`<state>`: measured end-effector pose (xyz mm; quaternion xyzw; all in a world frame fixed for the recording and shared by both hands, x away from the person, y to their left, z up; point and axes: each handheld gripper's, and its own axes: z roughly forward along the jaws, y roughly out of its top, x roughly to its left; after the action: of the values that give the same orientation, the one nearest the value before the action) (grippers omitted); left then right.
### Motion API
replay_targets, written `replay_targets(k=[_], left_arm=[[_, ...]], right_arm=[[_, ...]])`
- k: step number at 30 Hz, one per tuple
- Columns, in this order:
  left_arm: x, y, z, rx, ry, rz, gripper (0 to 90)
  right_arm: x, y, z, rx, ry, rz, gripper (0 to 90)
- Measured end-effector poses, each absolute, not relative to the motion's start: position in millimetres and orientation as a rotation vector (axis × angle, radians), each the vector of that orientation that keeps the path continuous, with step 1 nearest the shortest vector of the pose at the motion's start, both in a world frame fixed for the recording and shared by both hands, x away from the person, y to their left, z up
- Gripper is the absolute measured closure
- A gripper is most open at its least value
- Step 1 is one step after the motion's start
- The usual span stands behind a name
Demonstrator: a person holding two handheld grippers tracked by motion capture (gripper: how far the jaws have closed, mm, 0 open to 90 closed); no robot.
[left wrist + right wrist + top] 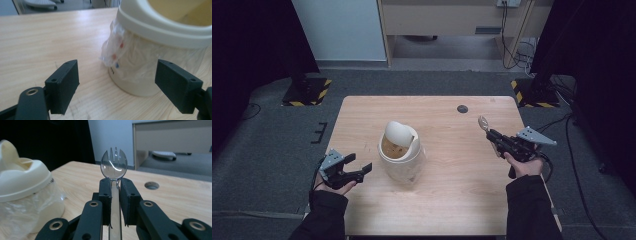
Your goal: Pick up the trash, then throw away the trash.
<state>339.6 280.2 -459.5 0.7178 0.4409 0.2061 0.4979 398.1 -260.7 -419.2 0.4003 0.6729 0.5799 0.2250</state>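
A cream swing-lid bin (pixel 400 151) lined with a clear plastic bag stands in the middle of the wooden table (pixel 452 200); its lid is tipped open. My right gripper (pixel 490 134) is at the table's right side, lifted off the surface, and shut on the handle of a clear plastic spork (pixel 114 167) whose tined bowl (pixel 482 121) sticks up past the fingertips. The bin (pixel 22 192) lies to its left. My left gripper (pixel 360 166) hovers left of the bin with its jaws open and nothing between them; the bin (pixel 160 50) sits just beyond its pads (pixel 63 83).
A round cable hole (pixel 462 108) is in the table's far right part. Dark carpet surrounds the table, with black stands on hazard-striped bases (pixel 307 92) at both far corners. A light wooden cabinet (pixel 452 20) stands against the back.
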Motion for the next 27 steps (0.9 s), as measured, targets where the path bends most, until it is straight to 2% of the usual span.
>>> replay_targets(k=[14,27], left_arm=[[325.8,276.5,-394.4,1.531,0.917,0.572,20.0],[328.6,250.8,-363.8,1.442,0.830,0.561,22.7]], right_arm=[[379.1,-245.0,-382.0,0.907,1.849,1.682,80.1],[369.2,-235.9,-366.6,0.826,1.853,1.714,80.2]])
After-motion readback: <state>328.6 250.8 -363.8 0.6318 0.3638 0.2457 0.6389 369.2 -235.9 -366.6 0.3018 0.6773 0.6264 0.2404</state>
